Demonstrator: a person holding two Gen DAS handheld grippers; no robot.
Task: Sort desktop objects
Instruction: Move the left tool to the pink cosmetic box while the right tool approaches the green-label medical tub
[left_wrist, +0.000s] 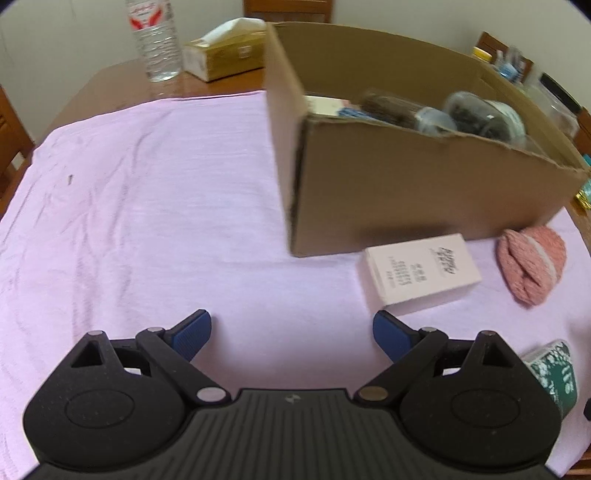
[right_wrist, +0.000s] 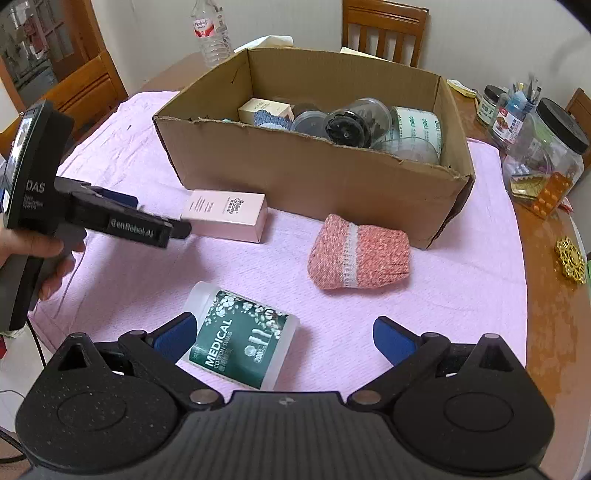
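Both grippers, left (left_wrist: 291, 334) & right (right_wrist: 286, 341), wide open, holding nothing.

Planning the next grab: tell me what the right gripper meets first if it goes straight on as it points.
Probably the cotton swab tub, lying just ahead of the open right gripper, nearer its left finger; depth is unclear.

Pinks and browns on the tabletop (right_wrist: 546, 258)

Pale pink cloth (right_wrist: 461, 288); plain brown cardboard box (right_wrist: 295, 177); pink carton (right_wrist: 225, 216) with dark print; salmon knit piece (right_wrist: 360, 253) with 1 white stripe; dark green, white-flowered label on the tub (right_wrist: 240, 336).
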